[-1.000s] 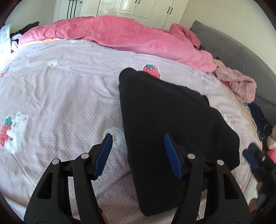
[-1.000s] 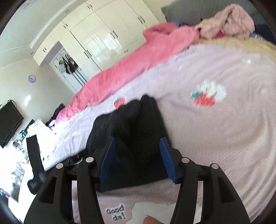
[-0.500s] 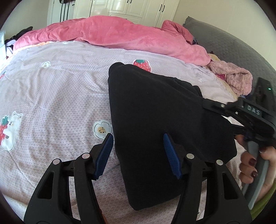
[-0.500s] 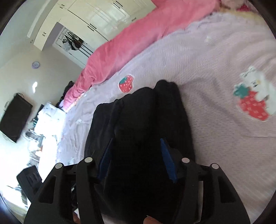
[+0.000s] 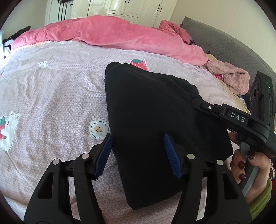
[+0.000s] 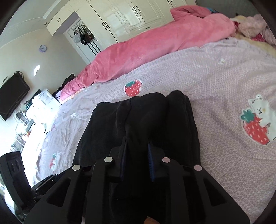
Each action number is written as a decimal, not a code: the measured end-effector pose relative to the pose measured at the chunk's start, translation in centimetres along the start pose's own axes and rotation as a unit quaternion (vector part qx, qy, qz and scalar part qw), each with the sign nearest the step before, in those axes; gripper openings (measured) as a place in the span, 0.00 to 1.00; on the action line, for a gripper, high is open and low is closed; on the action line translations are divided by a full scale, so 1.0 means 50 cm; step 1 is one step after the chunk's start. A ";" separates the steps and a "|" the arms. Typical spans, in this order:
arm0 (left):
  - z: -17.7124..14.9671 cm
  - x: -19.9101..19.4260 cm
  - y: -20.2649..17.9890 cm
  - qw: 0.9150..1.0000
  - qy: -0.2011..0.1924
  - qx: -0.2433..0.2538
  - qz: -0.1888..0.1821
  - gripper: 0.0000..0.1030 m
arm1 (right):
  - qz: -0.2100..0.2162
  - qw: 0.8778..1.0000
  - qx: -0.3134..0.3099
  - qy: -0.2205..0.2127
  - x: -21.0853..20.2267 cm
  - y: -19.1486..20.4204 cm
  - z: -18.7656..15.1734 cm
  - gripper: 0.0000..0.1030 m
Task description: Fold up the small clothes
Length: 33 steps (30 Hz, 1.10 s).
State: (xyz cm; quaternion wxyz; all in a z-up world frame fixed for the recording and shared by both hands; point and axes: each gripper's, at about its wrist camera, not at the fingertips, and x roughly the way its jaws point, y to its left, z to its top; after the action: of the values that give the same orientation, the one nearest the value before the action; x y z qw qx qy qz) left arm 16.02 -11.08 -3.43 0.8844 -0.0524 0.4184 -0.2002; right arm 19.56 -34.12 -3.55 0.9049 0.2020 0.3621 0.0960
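Observation:
A black folded garment (image 5: pixel 148 110) lies on the lilac bedsheet (image 5: pixel 51 86). My left gripper (image 5: pixel 138 151) is open, its blue pads straddling the garment's near left edge. My right gripper (image 6: pixel 137 155) has closed its pads on a thick fold of the same garment (image 6: pixel 143 117); in the left wrist view it reaches onto the garment's right side (image 5: pixel 195 101), held by a hand with dark red nails.
A pink duvet (image 5: pixel 112 34) lies bunched along the far side of the bed. A fuzzy pink garment (image 5: pixel 229 79) and other clothes sit at the right by the grey headboard (image 5: pixel 232 50). White wardrobes (image 6: pixel 124 15) stand behind.
My right gripper moved in over the garment's right side and its jaws narrowed onto a fold. My left gripper drifted slightly closer to the garment, still open.

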 end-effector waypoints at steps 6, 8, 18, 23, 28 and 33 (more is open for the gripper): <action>0.004 -0.020 -0.017 0.999 0.000 0.009 -0.041 0.51 | -0.069 0.993 -0.074 -0.053 -0.055 0.012 0.002 0.16; 0.001 -0.015 -0.032 0.999 0.004 0.022 -0.035 0.53 | -0.086 0.993 -0.075 -0.034 -0.033 0.000 -0.003 0.17; -0.019 0.014 -0.026 0.999 0.027 0.009 -0.022 0.57 | -0.118 0.992 -0.050 -0.015 -0.020 -0.032 -0.023 0.43; -0.022 0.006 -0.023 0.999 0.027 0.009 -0.016 0.57 | -0.099 0.992 -0.056 -0.063 -0.106 -0.007 -0.051 0.43; -0.028 -0.009 -0.017 1.000 0.027 0.010 -0.012 0.57 | -0.100 0.990 -0.079 -0.061 -0.131 0.018 -0.082 0.44; -0.035 -0.016 -0.014 1.000 0.027 0.011 -0.008 0.57 | -0.149 0.985 -0.089 -0.016 -0.106 0.007 -0.114 0.43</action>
State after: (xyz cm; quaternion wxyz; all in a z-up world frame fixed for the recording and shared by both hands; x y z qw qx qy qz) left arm 14.01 -11.28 -3.78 0.8716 -0.0405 0.4394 -0.2137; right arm 11.77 -33.83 -3.88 0.9293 0.0659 0.3633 -0.0115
